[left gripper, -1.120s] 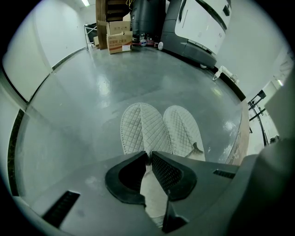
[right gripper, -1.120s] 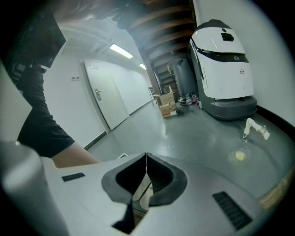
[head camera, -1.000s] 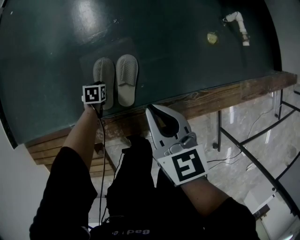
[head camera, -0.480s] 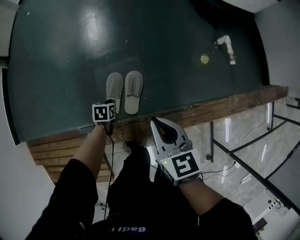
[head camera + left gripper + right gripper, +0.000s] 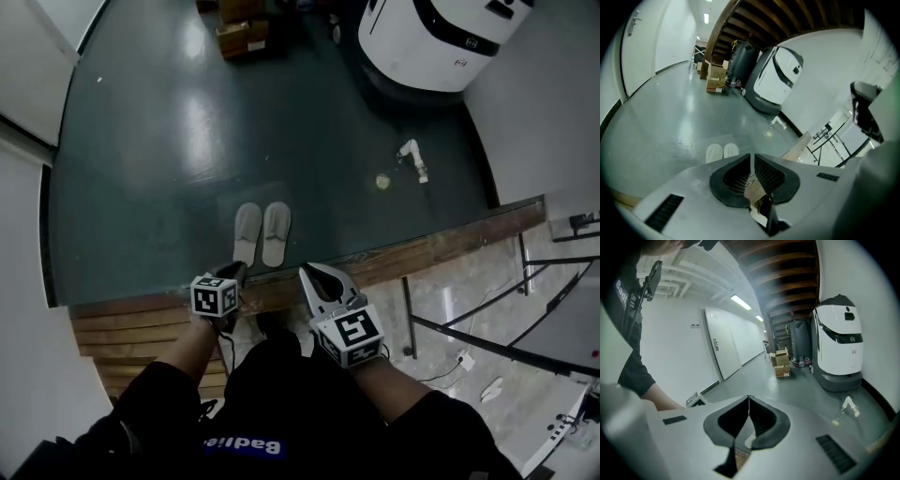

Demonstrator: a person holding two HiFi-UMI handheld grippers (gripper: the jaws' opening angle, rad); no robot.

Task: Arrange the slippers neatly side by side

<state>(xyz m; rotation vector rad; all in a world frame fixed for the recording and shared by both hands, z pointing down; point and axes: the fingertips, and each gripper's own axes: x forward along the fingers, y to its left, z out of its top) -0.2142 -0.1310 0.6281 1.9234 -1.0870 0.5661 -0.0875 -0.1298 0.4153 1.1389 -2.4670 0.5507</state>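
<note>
- Head view: the slippers lie side by side at frame centre on the green floor. Their toes point toward the top, and their sides touch or very nearly touch.
- Just below their heels a wooden ledge runs across the frame, climbing to the right. It marks the near edge of the floor.
- My left gripper hangs over that ledge, just under the left slipper. In the left gripper view its jaws are clenched tip to tip on nothing, with the slippers on the floor beyond them.
- My right gripper sits at the lower right of the pair, also over the ledge. In the right gripper view it is closed and empty.
- Right of the slippers and well apart from them lie a small white piece and a yellow bit.
- A big white robot fills the upper right, and boxes stand at the top.
- Open floor stretches left of and above the slippers, out to the white wall at the upper left.
- A dark metal frame stands at lower right beyond the ledge, over pale tiles.
- The right gripper view also shows a door at centre left.
</note>
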